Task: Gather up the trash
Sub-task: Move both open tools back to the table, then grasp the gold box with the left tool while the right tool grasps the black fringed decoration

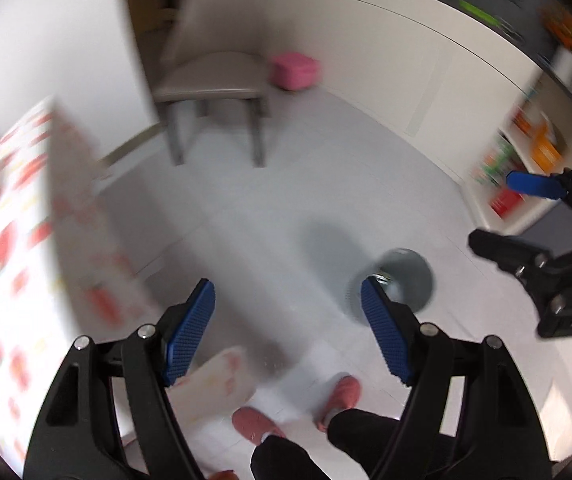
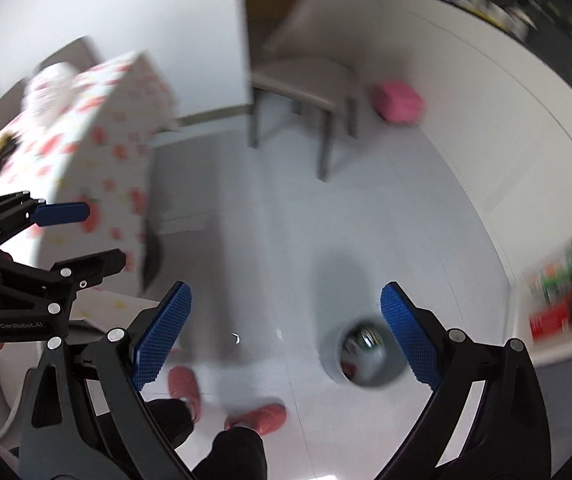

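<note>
1. The table point(image 2: 86, 128), under a strawberry-print cloth, stands left, well apart from the bin.
2. The trash bin point(image 2: 366, 354) sits on the floor point(image 2: 270, 240) holding wrappers, reachable for drops.
3. The left gripper point(image 1: 286, 332) and right gripper point(image 2: 286, 336) are both released, empty.

A bin point(image 2: 366, 356) stood on the floor point(image 2: 246, 220), with trash inside. The bench point(image 2: 86, 128) lay to its left, a chair point(image 2: 306, 80) beyond, shelves point(image 2: 566, 300) to its right.
</note>
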`<action>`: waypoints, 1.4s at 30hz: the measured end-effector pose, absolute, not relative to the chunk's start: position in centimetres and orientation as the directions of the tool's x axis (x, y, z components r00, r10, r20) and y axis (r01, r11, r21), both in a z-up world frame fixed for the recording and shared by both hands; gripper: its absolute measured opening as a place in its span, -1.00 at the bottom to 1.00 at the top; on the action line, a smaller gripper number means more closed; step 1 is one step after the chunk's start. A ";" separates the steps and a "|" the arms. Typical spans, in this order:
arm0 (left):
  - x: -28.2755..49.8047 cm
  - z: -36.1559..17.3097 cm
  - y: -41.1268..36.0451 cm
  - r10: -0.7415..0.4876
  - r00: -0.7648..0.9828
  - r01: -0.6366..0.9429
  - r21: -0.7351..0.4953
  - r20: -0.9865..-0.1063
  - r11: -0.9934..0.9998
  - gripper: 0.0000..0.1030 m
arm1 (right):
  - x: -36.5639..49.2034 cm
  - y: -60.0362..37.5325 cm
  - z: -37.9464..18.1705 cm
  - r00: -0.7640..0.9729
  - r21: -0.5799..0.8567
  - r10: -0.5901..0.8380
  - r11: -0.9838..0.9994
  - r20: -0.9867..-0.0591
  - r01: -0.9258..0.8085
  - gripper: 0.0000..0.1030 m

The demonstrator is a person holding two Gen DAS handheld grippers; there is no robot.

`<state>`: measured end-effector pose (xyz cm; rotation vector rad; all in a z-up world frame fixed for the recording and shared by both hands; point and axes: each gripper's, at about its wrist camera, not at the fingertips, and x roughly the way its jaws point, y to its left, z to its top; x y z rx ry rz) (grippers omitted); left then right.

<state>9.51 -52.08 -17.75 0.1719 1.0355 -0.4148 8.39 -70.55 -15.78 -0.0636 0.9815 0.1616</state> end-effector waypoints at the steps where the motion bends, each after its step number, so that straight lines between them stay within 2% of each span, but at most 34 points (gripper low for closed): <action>1: 9.3 -17.2 -50.0 -0.233 0.456 0.373 -0.053 -0.859 0.926 0.46 | 8.9 -68.4 -15.2 0.546 0.023 0.134 0.978 -0.827 -0.206 0.79; 14: 2.5 -12.5 -17.5 0.056 0.565 -0.090 0.006 -0.823 0.996 0.46 | 10.7 -37.9 -9.9 0.492 0.066 0.407 0.817 -0.770 -0.573 0.79; 22: 0.7 -11.7 -1.9 0.224 0.551 -0.344 0.025 -0.804 0.939 0.46 | 11.8 -20.9 -8.5 0.394 0.062 0.528 0.652 -0.752 -0.756 0.79; 33: 4.0 -11.7 9.9 0.373 0.515 -0.568 0.019 -0.772 0.823 0.52 | 18.0 -7.2 -9.0 0.301 0.024 0.560 0.500 -0.772 -0.866 0.79; 42: 10.0 -14.5 15.2 0.409 0.487 -0.605 0.040 -0.771 0.795 0.53 | 24.2 -1.0 -13.1 0.259 0.026 0.499 0.494 -0.827 -0.869 0.79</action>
